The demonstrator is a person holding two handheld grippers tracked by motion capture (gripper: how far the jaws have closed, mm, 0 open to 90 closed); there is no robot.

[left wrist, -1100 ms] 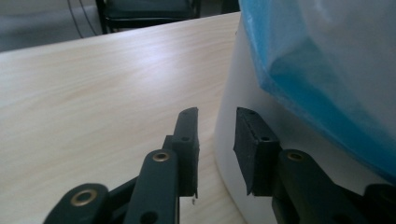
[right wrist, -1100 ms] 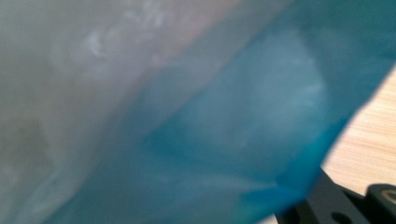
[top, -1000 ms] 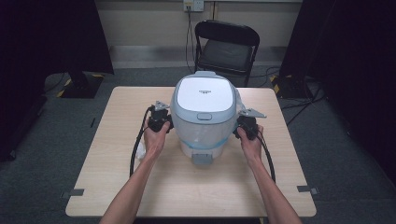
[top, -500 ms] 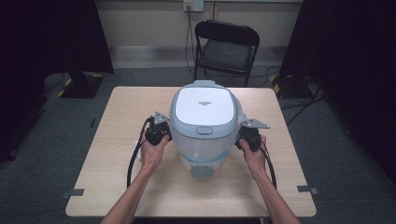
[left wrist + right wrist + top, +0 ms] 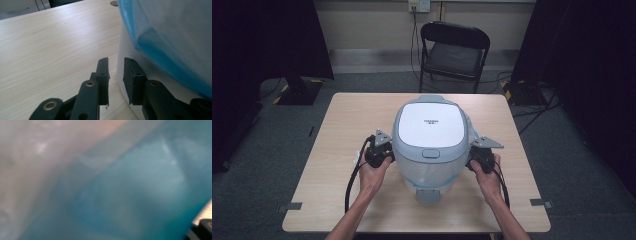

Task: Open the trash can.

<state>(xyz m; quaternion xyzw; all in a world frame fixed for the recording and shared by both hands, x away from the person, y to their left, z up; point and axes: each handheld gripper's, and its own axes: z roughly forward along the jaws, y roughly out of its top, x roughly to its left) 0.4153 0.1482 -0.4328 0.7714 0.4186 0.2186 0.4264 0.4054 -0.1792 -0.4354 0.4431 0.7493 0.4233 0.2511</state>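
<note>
Appliance: a large white-and-grey lidded cooker [image 5: 429, 135] sits near the middle of the table [image 5: 337, 125], its front tab toward the person, with blue film [image 5: 175, 37] over its side.
Left tool: the left tool [image 5: 116, 75] rests low against the cooker's left wall, jaws a little apart with nothing between them; one jaw lies just beside the white shell.
Right tool: the right tool [image 5: 482, 159] is pressed close to the cooker's right flank; whether its jaws are spread or together cannot be told, as its own view is blurred blue film.
Step in hand: probably bracing the body from both sides to shift or turn it.
Doing it well: push evenly and low with both tools, since the film looks slippery and a one-sided shove could swing the cooker.
</note>
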